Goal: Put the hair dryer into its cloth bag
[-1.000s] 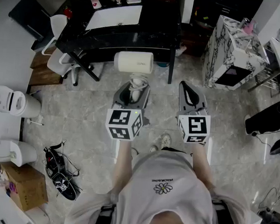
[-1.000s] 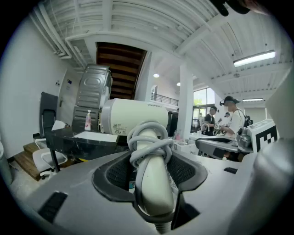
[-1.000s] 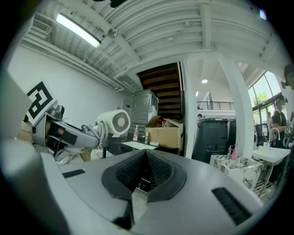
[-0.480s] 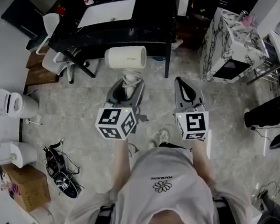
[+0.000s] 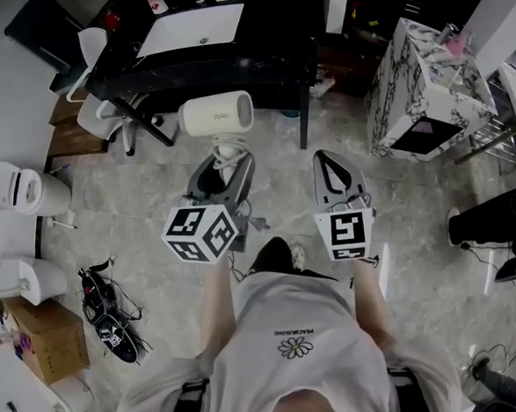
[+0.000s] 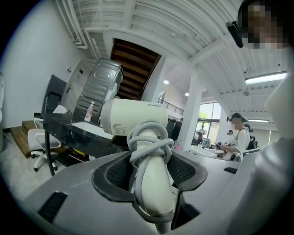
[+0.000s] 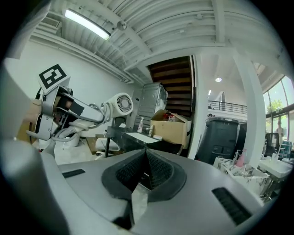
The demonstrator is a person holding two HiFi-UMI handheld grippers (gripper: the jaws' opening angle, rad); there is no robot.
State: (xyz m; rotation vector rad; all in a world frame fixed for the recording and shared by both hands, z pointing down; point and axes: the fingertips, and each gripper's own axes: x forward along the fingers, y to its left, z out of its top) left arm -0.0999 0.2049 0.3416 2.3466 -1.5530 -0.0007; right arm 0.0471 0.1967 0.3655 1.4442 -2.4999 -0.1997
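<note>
**Item 1.** Cream-white plastic hair dryer with a short round barrel. A pale grey cord is coiled round the top of its handle. It is held in the air above the marbled stone floor, just in front of the black counter. The barrel lies crosswise and its grilled end faces the right gripper.

**Item 2.** Left gripper, grey with a marker cube. Its dark ribbed fingers are clamped on the hair dryer's handle, with the barrel standing above them.

**Item 3.** Right gripper, same make, beside the left one and apart from it. Its fingers are pressed together with nothing between them.

**Item 4.** Surroundings: a white sheet lies on the counter. A white swivel chair stands at the counter's left end. A marble-patterned cabinet stands well to the right.
</note>
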